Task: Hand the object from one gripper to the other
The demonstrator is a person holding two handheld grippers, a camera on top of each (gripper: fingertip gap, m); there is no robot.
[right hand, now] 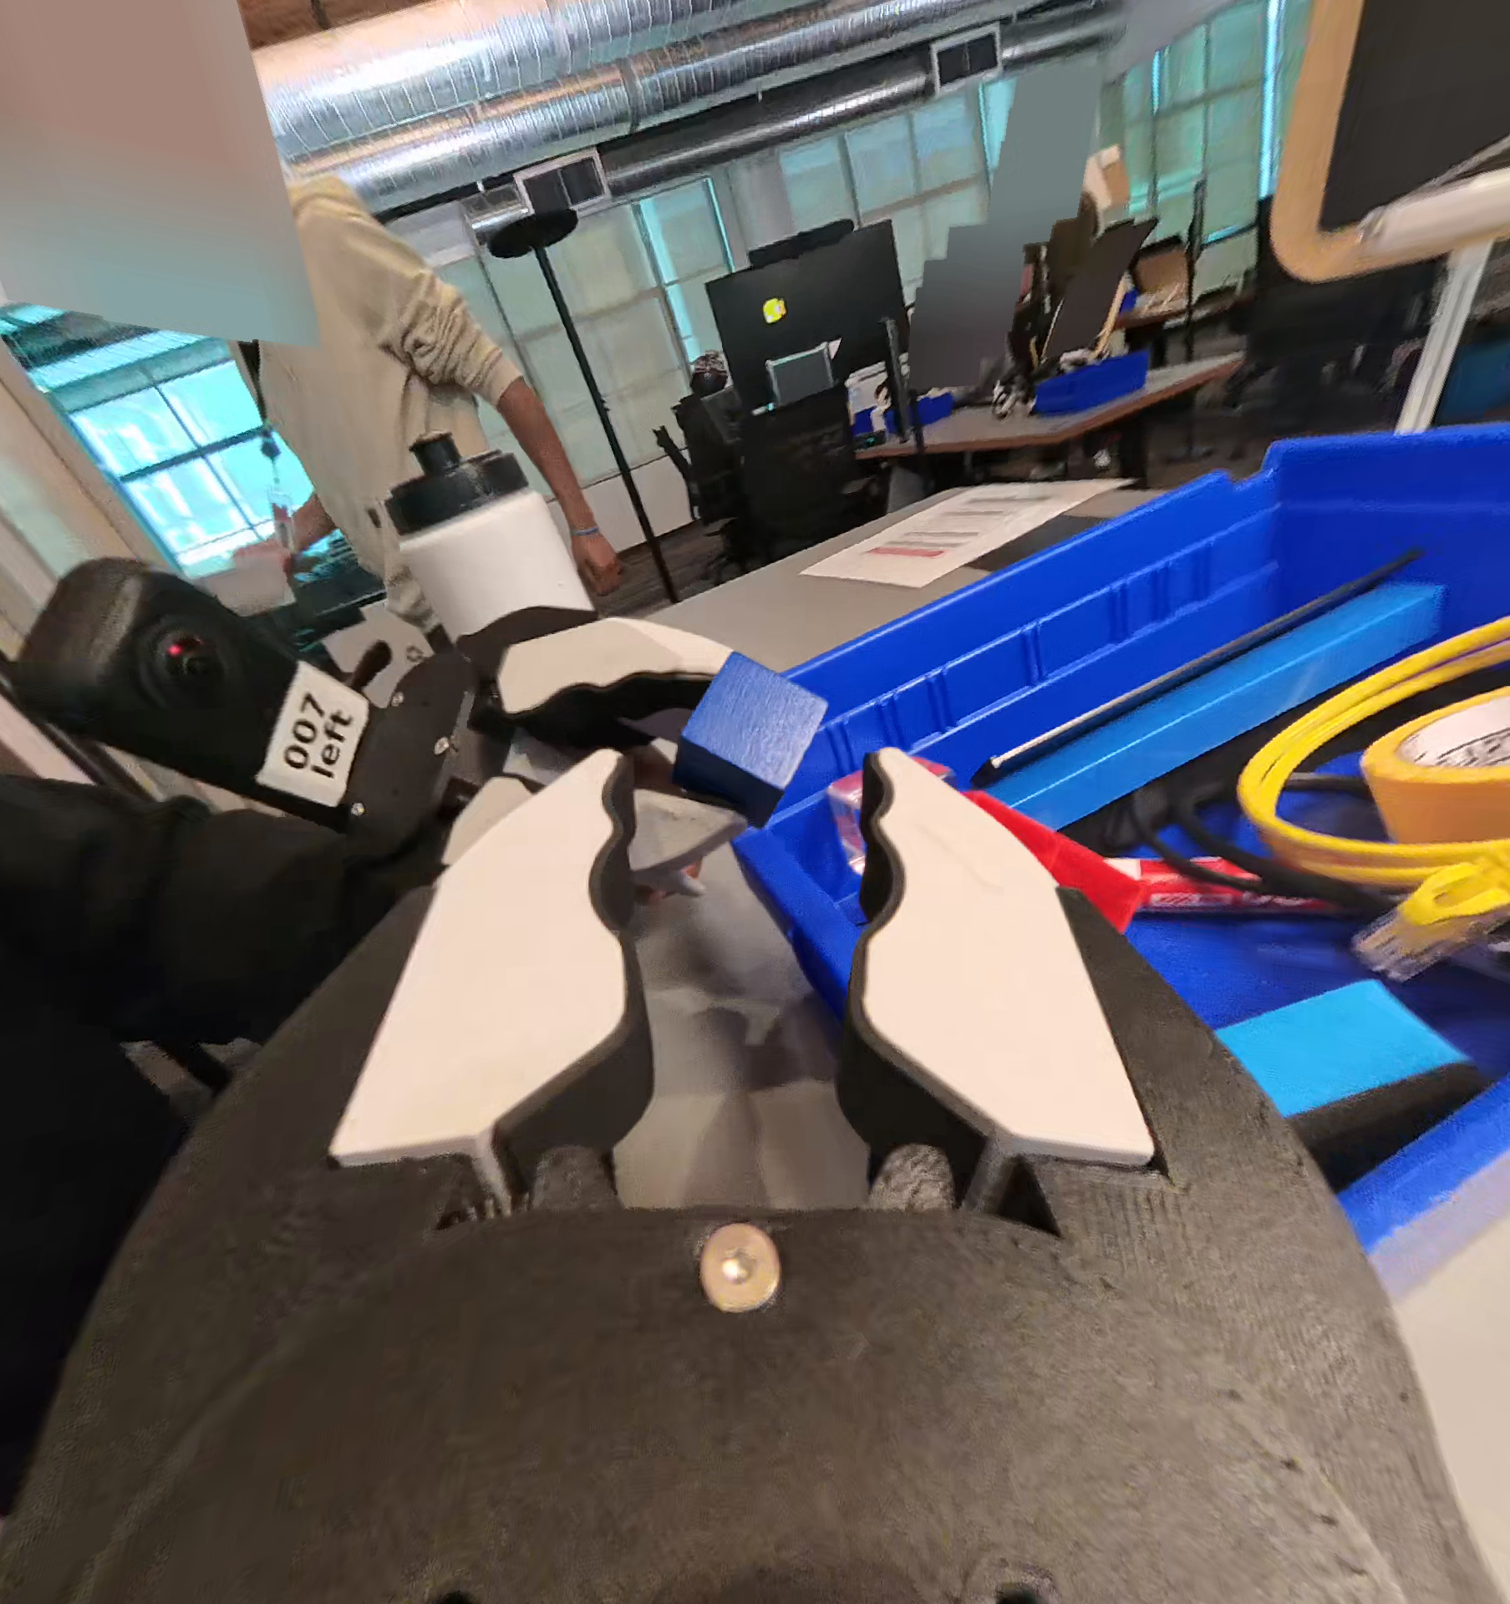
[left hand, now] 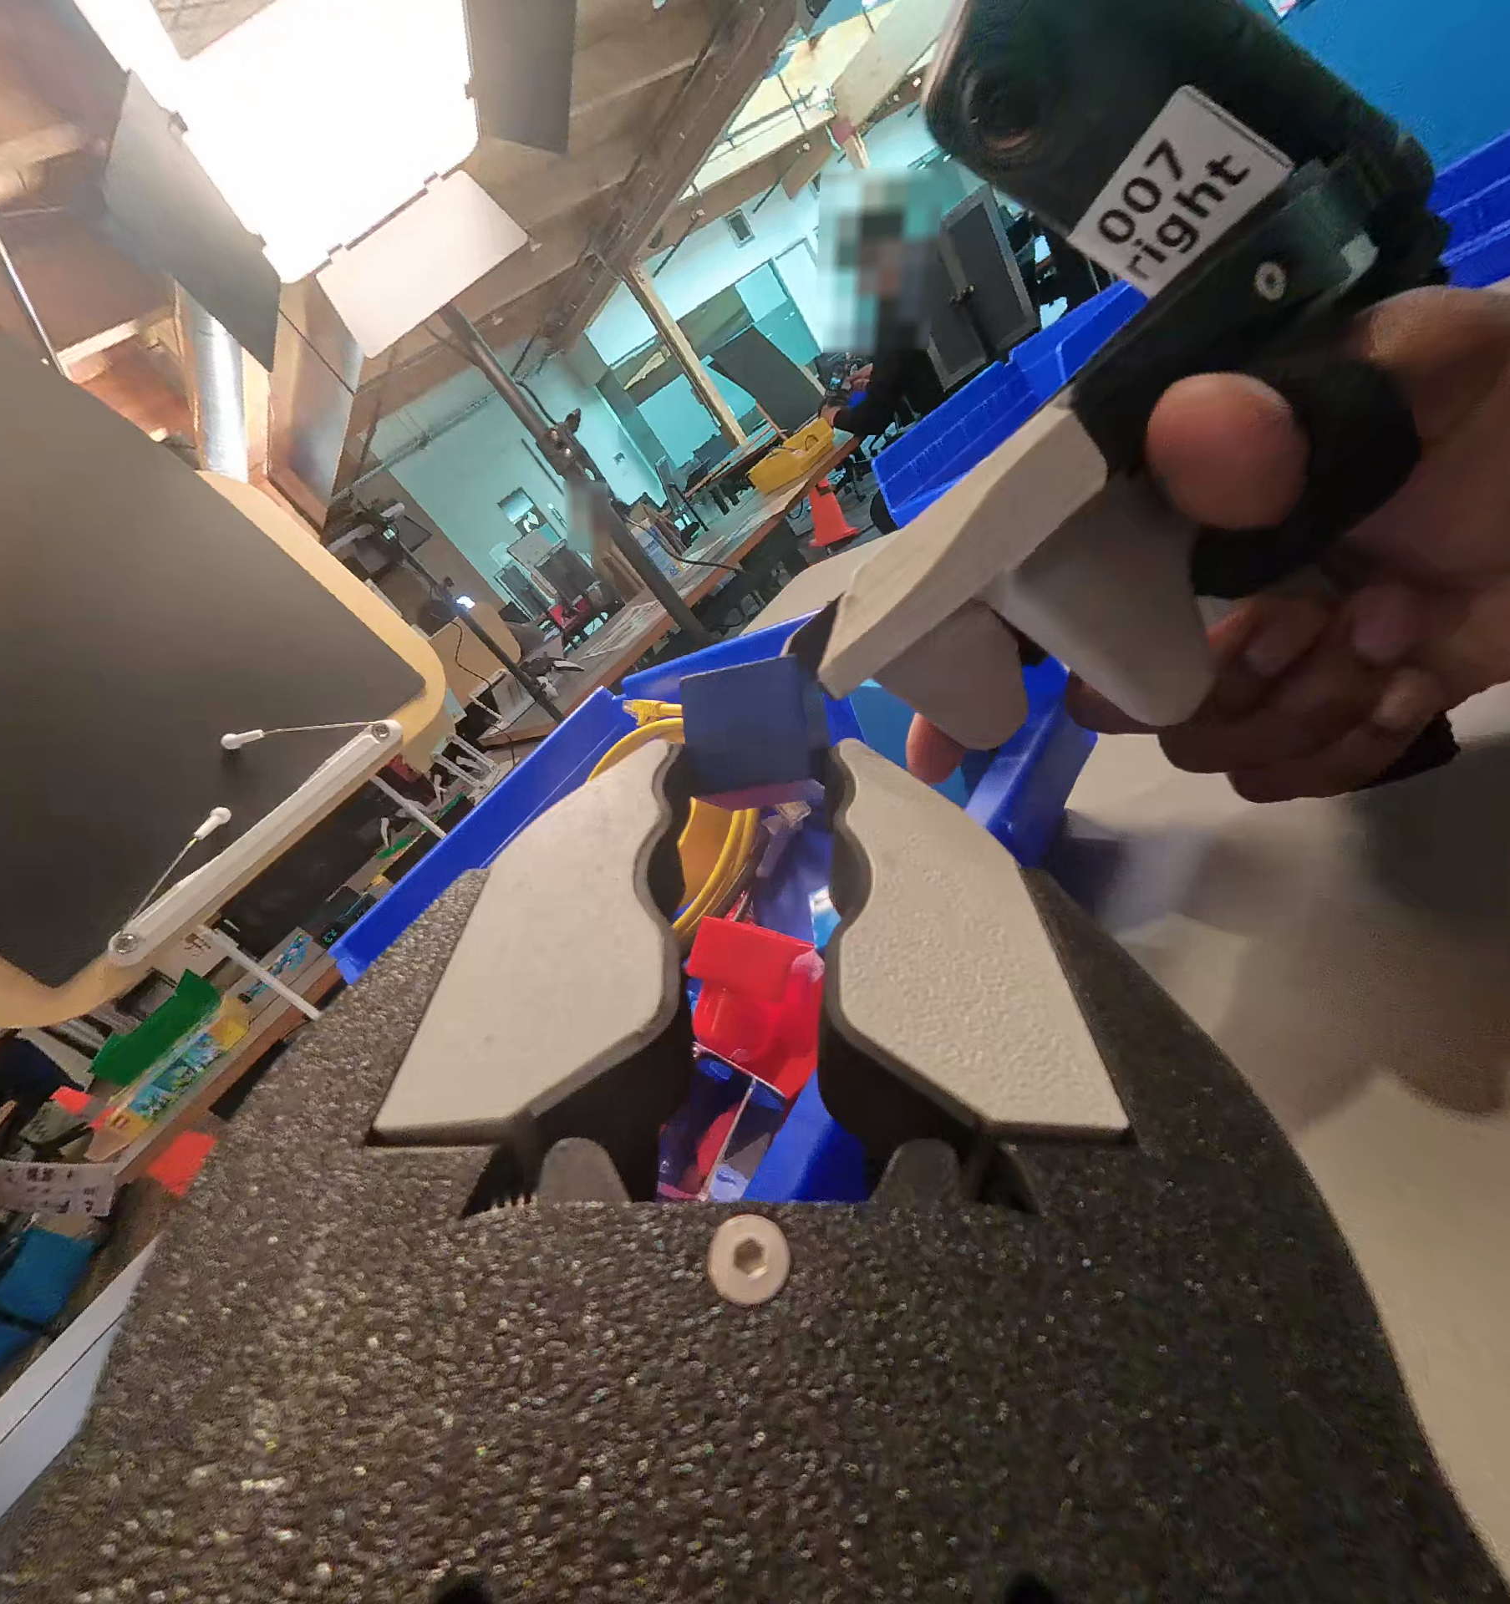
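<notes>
Left tongs (left hand: 751,768): closed onto the blue block (left hand: 747,733), which sits at their very tips, 1 finger on each of 2 opposite faces.
Right tongs (right hand: 747,781): spread wide, holding nothing; the block lies just beyond and between their tips with a gap on both sides in the right wrist view. In the left wrist view, 1 tip is at the block's upper right corner, and whether it touches cannot be told.
Blue block: a plain cube with no markings, held in the air above the near edge of the blue bin (right hand: 1081,625).
Hand (left hand: 1385,538): wrapped around the right tool's black grip.
Bin contents: a coiled yellow cable (right hand: 1341,781) with a clear plug, a yellow tape roll (right hand: 1472,781), a red piece (left hand: 751,981) and a thin black rod (right hand: 1211,660).
Desk (left hand: 1341,998): grey, carrying the bin, a white bottle (right hand: 482,555) with a black cap and a printed sheet (right hand: 951,529).
Writing: each tool carries a white sticker (left hand: 1176,200) with black print beside its camera; the tape roll's core is printed too.
</notes>
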